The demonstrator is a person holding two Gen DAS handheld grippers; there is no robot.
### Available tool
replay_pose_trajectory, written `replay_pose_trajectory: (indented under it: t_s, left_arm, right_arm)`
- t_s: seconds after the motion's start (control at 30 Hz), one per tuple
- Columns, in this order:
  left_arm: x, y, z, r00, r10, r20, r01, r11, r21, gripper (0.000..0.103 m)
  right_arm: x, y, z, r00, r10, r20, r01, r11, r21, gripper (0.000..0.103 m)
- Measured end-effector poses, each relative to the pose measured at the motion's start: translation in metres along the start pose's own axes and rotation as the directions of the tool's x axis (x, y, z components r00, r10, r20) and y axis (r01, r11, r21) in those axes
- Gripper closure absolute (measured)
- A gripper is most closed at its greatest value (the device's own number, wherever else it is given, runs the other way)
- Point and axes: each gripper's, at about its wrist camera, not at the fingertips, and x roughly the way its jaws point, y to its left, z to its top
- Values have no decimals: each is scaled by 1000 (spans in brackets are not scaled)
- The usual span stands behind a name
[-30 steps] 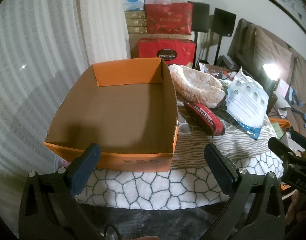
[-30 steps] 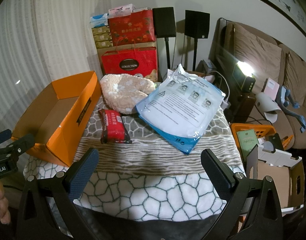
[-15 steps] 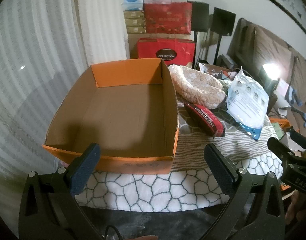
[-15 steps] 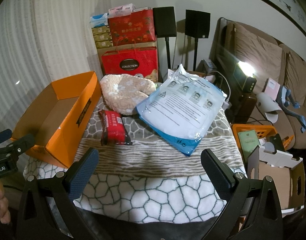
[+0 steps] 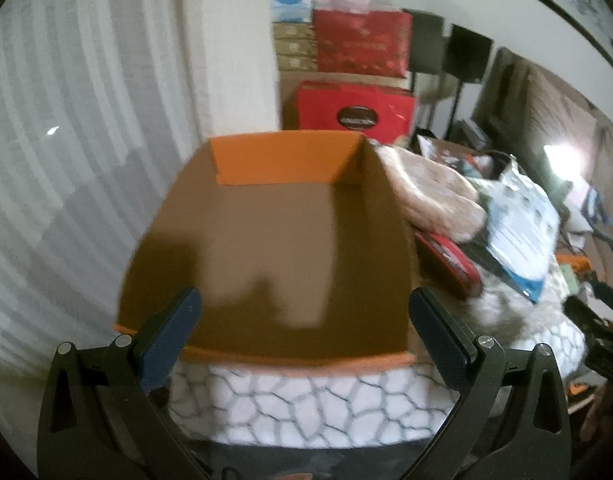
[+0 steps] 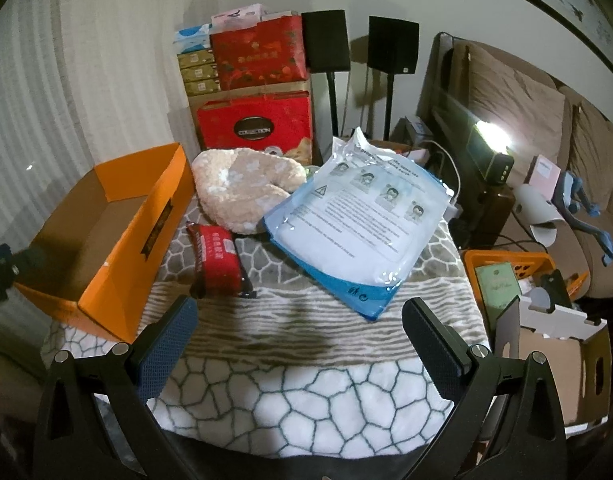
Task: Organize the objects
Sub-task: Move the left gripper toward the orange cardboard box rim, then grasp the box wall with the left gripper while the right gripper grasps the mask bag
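An empty orange cardboard box (image 5: 274, 240) stands on the left of a blanket-covered table (image 6: 306, 380); it also shows in the right wrist view (image 6: 118, 236). Beside it lie a red packet (image 6: 218, 260), a fluffy beige cushion (image 6: 242, 184) and a clear-and-blue plastic bag of masks (image 6: 358, 220). The packet (image 5: 450, 264), cushion (image 5: 430, 196) and bag (image 5: 522, 228) show at right in the blurred left wrist view. My left gripper (image 5: 304, 320) is open and empty, over the box's near edge. My right gripper (image 6: 300, 328) is open and empty, above the table's front.
Red gift boxes and stacked cartons (image 6: 254, 92) stand behind the table, with two black speakers (image 6: 392, 44) on stands. A sofa (image 6: 546, 120) and a bright lamp (image 6: 490, 140) are at right. An orange basket (image 6: 506, 264) and a white cardboard box (image 6: 554, 352) sit beside the table's right edge.
My left gripper has moved forward and up over the box's near edge, blurring its view. My right gripper has moved slightly closer to the table. Both stay open.
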Motion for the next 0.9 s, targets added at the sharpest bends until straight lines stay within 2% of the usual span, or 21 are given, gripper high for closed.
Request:
replay_pose_trajectory:
  t_s: [0.13, 0.4, 0.63, 0.73, 0.8, 0.83, 0.9]
  left_arm:
    - [12, 32, 12, 998, 69, 15, -68, 997, -31, 0]
    - [42, 97, 24, 992, 127, -21, -129, 988, -85, 0]
    - [71, 125, 28, 980, 187, -74, -191, 980, -53, 2]
    - [85, 134, 28, 977, 189, -103, -194, 980, -43, 16]
    - [96, 138, 27, 976, 170, -136, -177, 983, -41, 28]
    - [102, 140, 25, 976, 153, -153, -162, 986, -43, 31]
    - [112, 144, 23, 974, 130, -184, -141, 989, -50, 47]
  right_arm:
    - [7, -10, 6, 1000, -7, -2, 7, 1000, 12, 0]
    - [18, -38, 19, 1000, -8, -14, 8, 999, 46, 0]
    - [26, -64, 33, 1000, -14, -21, 15, 997, 79, 0]
    - [30, -75, 41, 1000, -18, -19, 20, 996, 90, 0]
    - [32, -83, 46, 1000, -26, -18, 27, 995, 95, 0]
    - [33, -86, 48, 999, -31, -18, 32, 995, 96, 0]
    - [36, -93, 52, 999, -45, -20, 47, 994, 94, 0]
